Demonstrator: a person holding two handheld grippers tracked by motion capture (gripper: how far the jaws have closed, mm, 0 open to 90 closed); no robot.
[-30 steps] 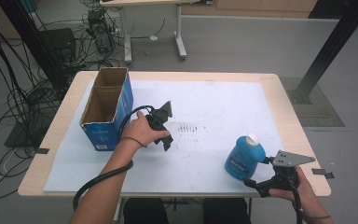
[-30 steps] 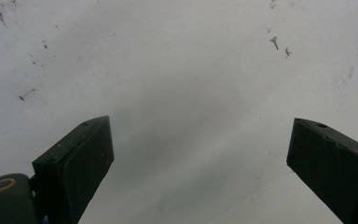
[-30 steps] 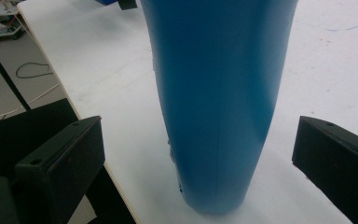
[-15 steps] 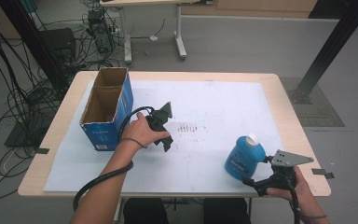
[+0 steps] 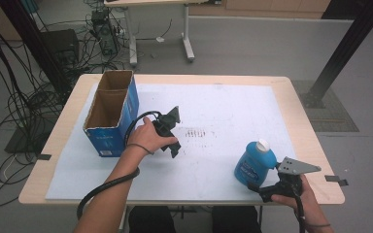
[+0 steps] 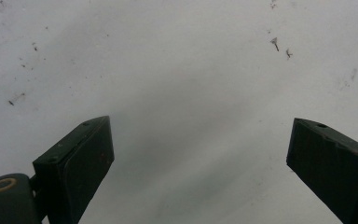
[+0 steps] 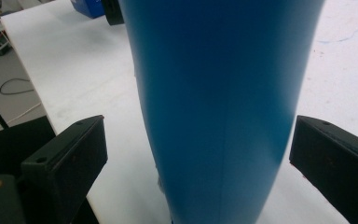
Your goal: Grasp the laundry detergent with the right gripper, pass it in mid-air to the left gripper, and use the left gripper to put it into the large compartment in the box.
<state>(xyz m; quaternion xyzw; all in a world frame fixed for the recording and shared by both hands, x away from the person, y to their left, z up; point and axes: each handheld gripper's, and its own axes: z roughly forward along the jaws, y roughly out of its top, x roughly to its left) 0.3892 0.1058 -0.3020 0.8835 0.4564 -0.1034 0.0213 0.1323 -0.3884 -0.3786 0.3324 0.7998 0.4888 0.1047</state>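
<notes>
Blue bottle (image 5: 254,165) upright near the table's (image 5: 301,111) near right edge, framed between the right gripper's (image 7: 200,154) spread jaws, apparently not yet touching, likely lined up for a grasp. Right hand (image 5: 301,196) low at the edge, aimed forward. Left gripper (image 5: 170,133) tilted down over the white sheet (image 6: 177,70), jaws wide apart, beside the open cardboard box (image 5: 110,112)

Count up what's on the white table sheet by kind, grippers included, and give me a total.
Blue bottle: 1
Open cardboard box: 1
Handheld grippers: 2, the left gripper and the right gripper
Total: 4
</notes>
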